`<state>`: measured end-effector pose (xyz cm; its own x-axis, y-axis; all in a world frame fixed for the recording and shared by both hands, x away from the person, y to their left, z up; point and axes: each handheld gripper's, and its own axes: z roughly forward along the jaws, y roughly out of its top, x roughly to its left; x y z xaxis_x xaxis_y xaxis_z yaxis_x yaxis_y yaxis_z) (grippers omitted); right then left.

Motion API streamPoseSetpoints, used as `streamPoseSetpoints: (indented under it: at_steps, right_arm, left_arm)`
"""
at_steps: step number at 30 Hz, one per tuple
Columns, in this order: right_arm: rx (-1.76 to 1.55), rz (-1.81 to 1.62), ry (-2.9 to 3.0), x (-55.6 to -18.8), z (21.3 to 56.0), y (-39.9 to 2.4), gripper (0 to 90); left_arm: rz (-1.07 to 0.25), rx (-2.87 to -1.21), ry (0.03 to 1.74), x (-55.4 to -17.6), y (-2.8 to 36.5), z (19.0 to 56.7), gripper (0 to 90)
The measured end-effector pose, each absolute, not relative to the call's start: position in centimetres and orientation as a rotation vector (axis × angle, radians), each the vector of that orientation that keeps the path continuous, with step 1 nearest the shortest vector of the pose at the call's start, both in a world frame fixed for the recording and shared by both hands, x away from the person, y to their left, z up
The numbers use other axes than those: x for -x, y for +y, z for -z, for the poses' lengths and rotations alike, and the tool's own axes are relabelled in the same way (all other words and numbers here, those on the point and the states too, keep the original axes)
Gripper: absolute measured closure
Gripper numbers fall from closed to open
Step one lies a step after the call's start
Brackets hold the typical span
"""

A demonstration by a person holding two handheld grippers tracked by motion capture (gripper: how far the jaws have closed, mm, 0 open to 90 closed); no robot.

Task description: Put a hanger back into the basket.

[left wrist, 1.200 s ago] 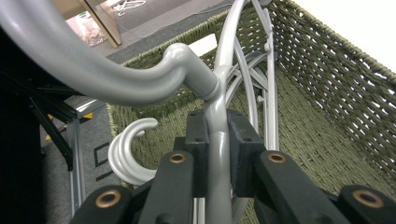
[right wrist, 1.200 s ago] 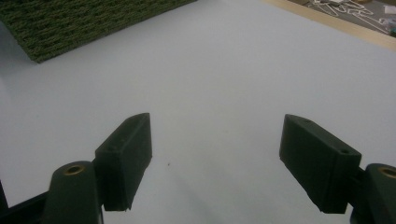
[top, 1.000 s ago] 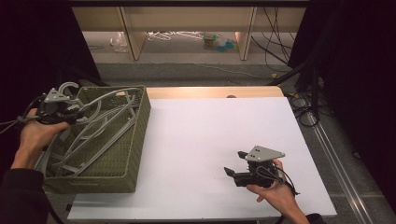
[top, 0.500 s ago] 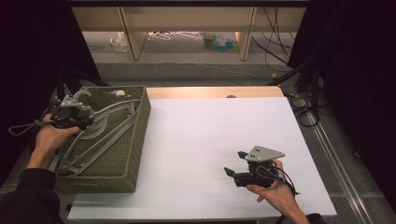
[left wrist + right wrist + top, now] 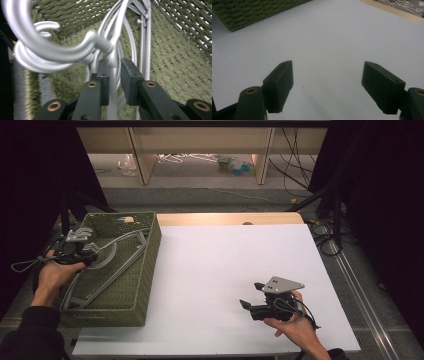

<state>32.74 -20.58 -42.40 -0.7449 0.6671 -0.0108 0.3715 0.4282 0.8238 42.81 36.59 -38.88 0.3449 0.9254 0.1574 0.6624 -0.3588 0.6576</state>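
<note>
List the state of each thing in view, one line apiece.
Left gripper: jaws just opening, a hanger neck between them, left pad touching it.
Right gripper: open, nothing in it, low over the white tabletop.
Grey hangers: stacked loosely in the basket, hooks bunched at the left gripper.
Green woven basket: upright on the table's left edge, holding the hangers.

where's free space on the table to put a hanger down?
Free: the white table top between the green basket and the right tongs, and the far strip toward the wooden edge. Crowded: the basket, full of grey hangers at the left tongs.
</note>
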Motion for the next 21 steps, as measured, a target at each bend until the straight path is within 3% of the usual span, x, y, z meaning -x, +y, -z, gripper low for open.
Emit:
streamPoseSetpoints:
  at_steps: [21]
  right_arm:
    - [-0.91,-1.228,2.336,-32.7,42.4,-20.6,24.1]
  left_arm:
    - [-0.646,-2.027,1.393,-41.7,35.9,37.7,29.5]
